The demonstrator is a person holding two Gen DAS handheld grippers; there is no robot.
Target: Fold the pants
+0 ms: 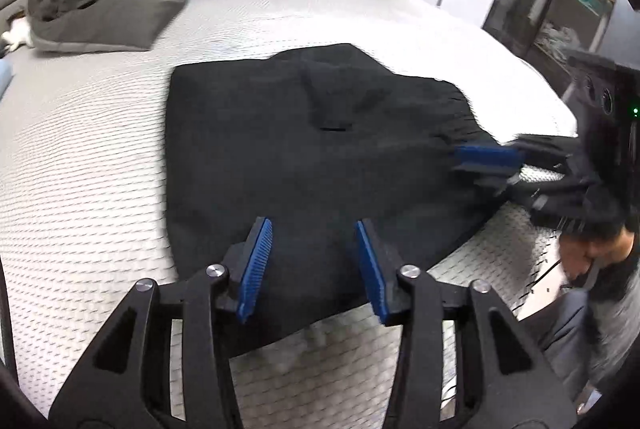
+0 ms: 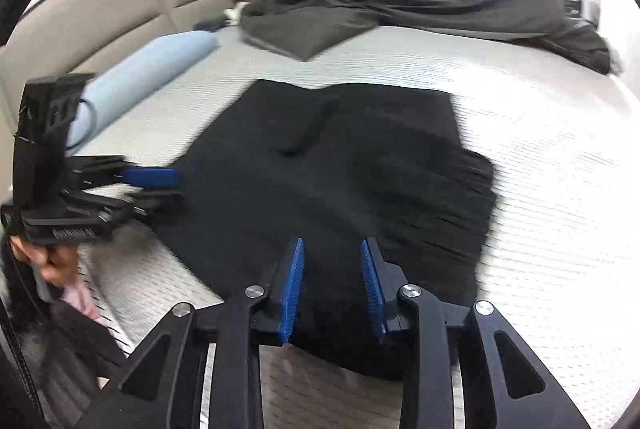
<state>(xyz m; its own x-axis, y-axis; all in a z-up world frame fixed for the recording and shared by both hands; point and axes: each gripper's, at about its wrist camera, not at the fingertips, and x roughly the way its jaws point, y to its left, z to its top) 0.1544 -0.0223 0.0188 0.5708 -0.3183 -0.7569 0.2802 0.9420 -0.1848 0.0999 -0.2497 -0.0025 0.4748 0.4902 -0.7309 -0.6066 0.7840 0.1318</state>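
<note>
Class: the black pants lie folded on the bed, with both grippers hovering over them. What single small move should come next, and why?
Probably lower the left gripper and right gripper to the near edge of the black pants. Both sets of jaws stand open and empty above the cloth, and the pants already lie flat on the bed, so the next fold likely needs a fresh grip there.

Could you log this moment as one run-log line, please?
black pants: folded, flat on bed | left gripper: open, empty | right gripper: open, empty
</note>
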